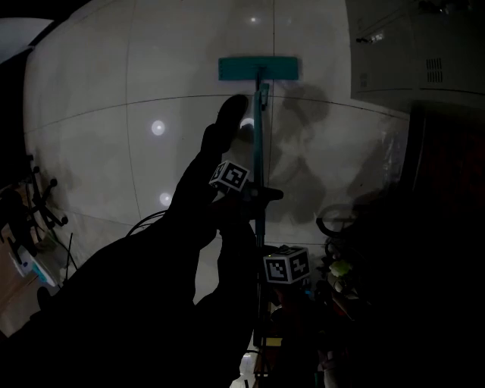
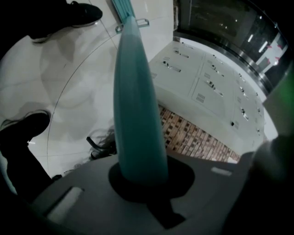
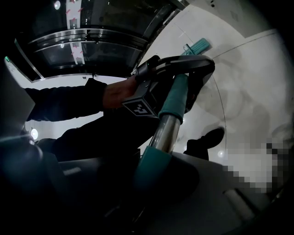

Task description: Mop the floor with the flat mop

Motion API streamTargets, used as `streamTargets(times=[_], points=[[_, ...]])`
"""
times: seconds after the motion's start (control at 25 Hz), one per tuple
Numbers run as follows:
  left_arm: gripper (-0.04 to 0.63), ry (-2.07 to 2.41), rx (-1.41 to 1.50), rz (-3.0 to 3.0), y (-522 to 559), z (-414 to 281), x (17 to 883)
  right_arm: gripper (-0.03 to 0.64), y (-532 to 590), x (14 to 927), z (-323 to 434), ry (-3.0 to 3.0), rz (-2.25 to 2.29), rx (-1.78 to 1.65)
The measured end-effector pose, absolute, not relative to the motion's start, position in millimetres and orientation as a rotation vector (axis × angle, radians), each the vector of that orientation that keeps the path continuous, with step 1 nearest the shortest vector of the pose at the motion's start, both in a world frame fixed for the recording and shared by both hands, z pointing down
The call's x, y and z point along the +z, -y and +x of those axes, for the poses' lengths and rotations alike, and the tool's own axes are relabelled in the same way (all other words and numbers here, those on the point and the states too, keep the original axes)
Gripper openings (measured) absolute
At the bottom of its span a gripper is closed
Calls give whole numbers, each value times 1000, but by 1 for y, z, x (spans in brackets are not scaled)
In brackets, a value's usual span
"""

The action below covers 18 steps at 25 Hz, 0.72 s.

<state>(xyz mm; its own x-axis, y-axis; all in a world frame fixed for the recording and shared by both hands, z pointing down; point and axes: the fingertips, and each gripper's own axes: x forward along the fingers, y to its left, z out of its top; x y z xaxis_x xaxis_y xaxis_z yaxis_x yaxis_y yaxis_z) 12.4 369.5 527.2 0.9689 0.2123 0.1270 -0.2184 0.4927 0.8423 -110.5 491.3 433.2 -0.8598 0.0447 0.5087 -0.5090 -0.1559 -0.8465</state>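
Nearest the lens, the left tongs (image 2: pixel 142 181) are clamped round the flat mop's teal plastic handle (image 2: pixel 138 114). The right tongs (image 3: pixel 154 173) grip a teal collar (image 3: pixel 151 158) nearer the top end, with bare steel tube (image 3: pixel 165 131) running on between them. Farther out, the teal rectangular mop head (image 1: pixel 258 68) lies flat on the pale glossy tiled floor (image 1: pixel 114 114), well ahead of the person. A black shoe (image 2: pixel 78 13) stands close to the pole's line, so a careless back-stroke would likely clip it. The smooth handle might also twist, tipping the head onto an edge. Only the head view shows the whole mop head, only the left gripper view the brown mosaic strip (image 2: pixel 193 133), and only the right gripper view the dark sleeve (image 3: pixel 64 103).
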Motion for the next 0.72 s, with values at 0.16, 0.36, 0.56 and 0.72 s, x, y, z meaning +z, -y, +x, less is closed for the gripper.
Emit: streamTargets(times=[0.16,0.36,0.56,0.72], points=[[17,9,286,1008,-403,17,537,124,-521,439,-106,1747,523,2097],[17,3,307,992,-423,20,542,124,-536,442,-104,1750,524,2122],[17,5,305,983,-415,22,544,126,-530,445,-102,1734,520,2114],[17,12,289,980,-388,22,545,127,-504,444,-101,1725,514,2112]])
